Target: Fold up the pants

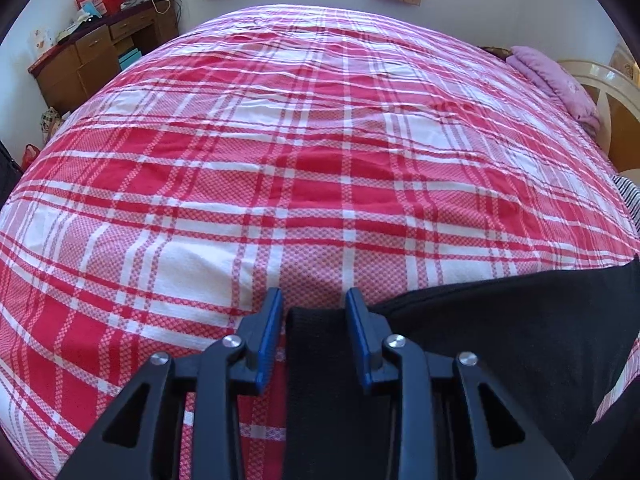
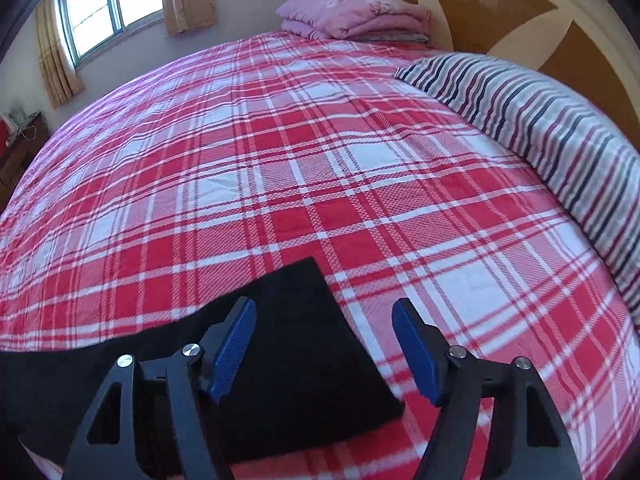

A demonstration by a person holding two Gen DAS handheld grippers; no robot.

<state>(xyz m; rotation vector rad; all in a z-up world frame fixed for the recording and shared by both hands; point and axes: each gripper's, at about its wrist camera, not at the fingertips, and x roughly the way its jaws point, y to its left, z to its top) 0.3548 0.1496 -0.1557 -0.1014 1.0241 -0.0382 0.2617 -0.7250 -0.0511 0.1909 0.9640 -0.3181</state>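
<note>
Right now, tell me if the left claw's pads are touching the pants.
Cannot tell. In the left wrist view the pants fill the space between the left claw's pads, but no clear contact or gap shows at either pad.

1. A bed (image 2: 280, 160) with a red-and-white checked sheet (image 1: 304, 184).
2. Black pants (image 2: 304, 360) lie at six o'clock.
3. A striped pillow (image 2: 560, 136), at two o'clock.
4. Pink bedding (image 2: 352, 12), probably a folded quilt, at twelve.

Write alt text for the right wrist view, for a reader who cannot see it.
The right hand-held gripper hangs with its blue pads apart over the end of the black pants, which lie flat on a red and white plaid bedspread. Beyond, a striped pillow and a folded pink quilt sit by the headboard.
</note>
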